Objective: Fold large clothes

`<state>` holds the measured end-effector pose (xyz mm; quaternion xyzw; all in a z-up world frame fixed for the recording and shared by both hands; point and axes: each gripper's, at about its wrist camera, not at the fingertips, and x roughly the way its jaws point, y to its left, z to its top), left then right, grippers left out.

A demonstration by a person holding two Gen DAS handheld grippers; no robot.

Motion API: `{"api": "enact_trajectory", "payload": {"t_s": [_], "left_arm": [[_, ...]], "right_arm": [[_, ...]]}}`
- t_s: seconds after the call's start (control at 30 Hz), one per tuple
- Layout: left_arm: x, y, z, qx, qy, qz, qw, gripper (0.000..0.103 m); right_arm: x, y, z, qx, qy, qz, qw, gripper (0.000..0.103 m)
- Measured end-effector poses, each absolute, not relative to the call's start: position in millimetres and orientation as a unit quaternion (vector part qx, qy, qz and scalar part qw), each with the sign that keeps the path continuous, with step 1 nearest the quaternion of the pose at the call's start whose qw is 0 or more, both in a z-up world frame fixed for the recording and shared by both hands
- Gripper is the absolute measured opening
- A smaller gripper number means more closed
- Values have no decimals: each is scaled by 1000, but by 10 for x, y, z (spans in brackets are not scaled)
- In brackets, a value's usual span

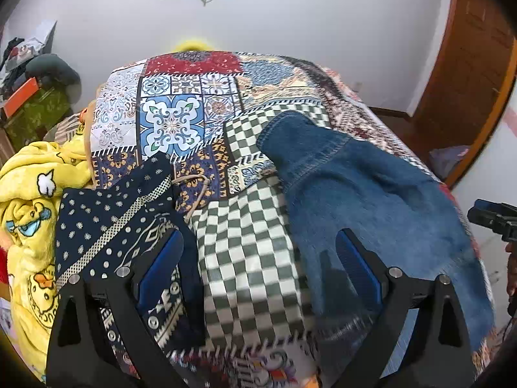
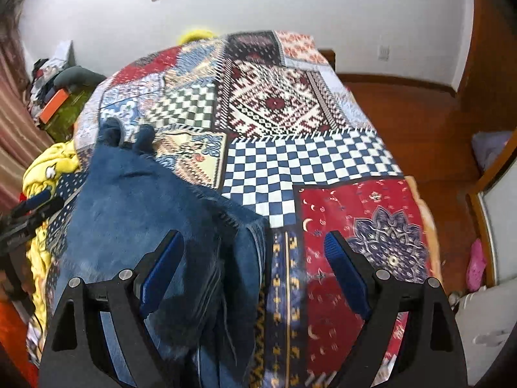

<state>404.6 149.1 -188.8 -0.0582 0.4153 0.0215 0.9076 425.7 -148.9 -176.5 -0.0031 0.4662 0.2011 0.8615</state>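
Denim jeans (image 1: 371, 200), fringed hem, flat on patchwork quilt (image 2: 307, 161); L gripper (image 1: 258, 252) & R gripper (image 2: 253, 249) spread, empty.

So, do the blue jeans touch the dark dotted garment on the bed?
Apart. The left wrist view shows a strip of checkered bedspread between the blue jeans and the dark dotted garment.

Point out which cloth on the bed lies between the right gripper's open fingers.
The blue jeans: plain denim with a frayed edge, lying under the right gripper. The dotted navy cloth and yellow cartoon blanket lie farther left.
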Motion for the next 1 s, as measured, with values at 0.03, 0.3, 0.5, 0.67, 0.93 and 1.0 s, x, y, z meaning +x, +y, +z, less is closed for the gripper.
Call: {"api": "enact_trajectory", "payload": {"t_s": [0.03, 0.3, 0.5, 0.67, 0.93, 1.0], "left_arm": [[3980, 1466, -1850, -58, 416, 8, 907, 96], [3576, 1205, -1942, -123, 468, -96, 870, 96], [3484, 1213, -2311, -205, 507, -115, 829, 96], [3583, 1281, -2509, -282, 514, -137, 798, 96], [3951, 1260, -2673, -297, 527, -139, 784, 96], [4039, 1226, -2716, -305, 531, -152, 775, 96]], "right_arm": [[4210, -1494, -1743, -5, 463, 208, 862, 87], [3808, -1427, -1890, 24, 490, 279, 825, 87], [3703, -1549, -2299, 68, 524, 269, 805, 87], [3922, -1649, -2422, 100, 553, 276, 780, 97], [4255, -1589, -2625, 142, 577, 328, 735, 100], [4290, -1574, -2637, 156, 579, 334, 727, 100]]}}
